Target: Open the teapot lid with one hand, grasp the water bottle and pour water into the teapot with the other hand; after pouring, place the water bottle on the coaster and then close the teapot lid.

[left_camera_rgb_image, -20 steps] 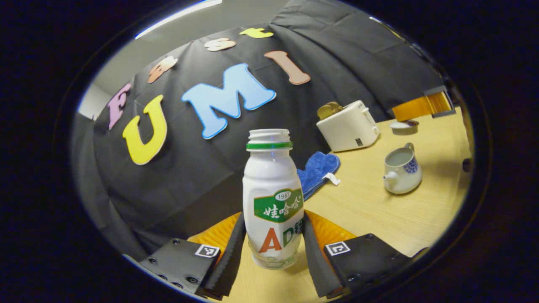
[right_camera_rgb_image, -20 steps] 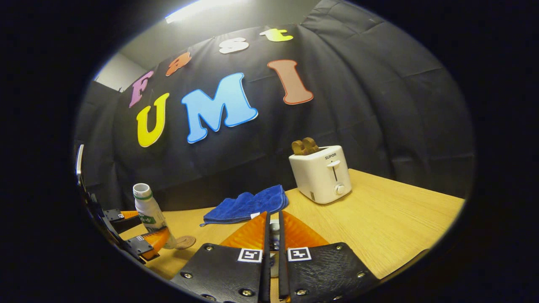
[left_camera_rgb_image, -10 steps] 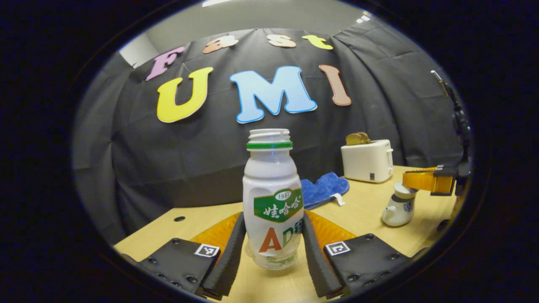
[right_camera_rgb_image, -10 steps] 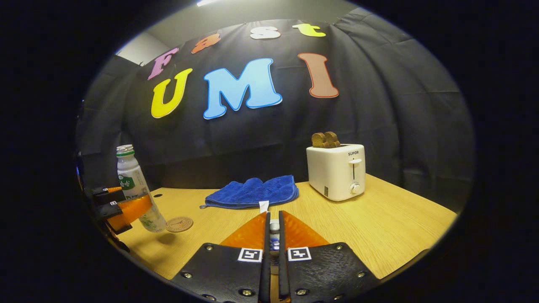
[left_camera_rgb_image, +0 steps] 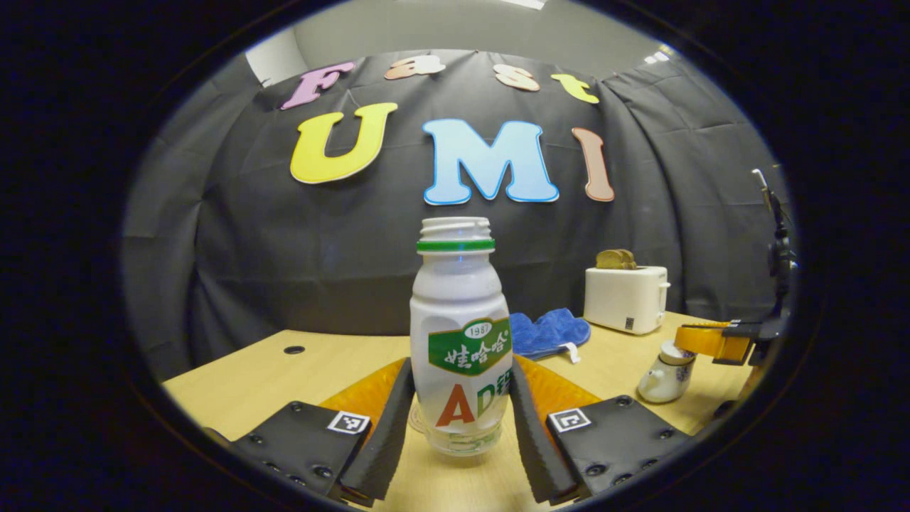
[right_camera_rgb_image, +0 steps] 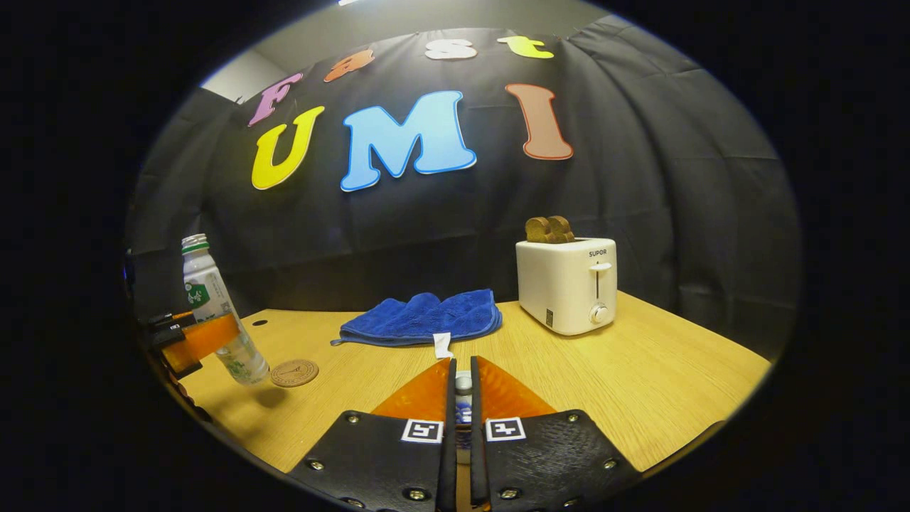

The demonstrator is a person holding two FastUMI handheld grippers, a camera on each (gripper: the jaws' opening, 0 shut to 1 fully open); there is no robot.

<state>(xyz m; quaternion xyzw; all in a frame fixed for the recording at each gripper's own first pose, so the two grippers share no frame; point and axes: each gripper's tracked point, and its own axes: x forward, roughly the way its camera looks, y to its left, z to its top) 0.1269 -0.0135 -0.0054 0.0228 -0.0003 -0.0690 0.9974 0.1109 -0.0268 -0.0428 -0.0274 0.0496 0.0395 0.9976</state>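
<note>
The left gripper point(left_camera_rgb_image: 458, 434) is clamping the uncapped bottle point(left_camera_rgb_image: 461, 334) upright, lifted just beside the coaster point(right_camera_rgb_image: 294, 372) at its 9 o'clock; little liquid is showing in it. The right gripper point(right_camera_rgb_image: 462, 398) is pinching the lid point(right_camera_rgb_image: 463, 385) over the teapot point(left_camera_rgb_image: 661, 377). Pouring looks done; setting down and closing are remaining.

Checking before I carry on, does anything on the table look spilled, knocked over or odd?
Nothing spilled. The water bottle hangs tilted in the left claw, just short of the coaster. The toaster stands upright and the blue cloth lies crumpled.
</note>
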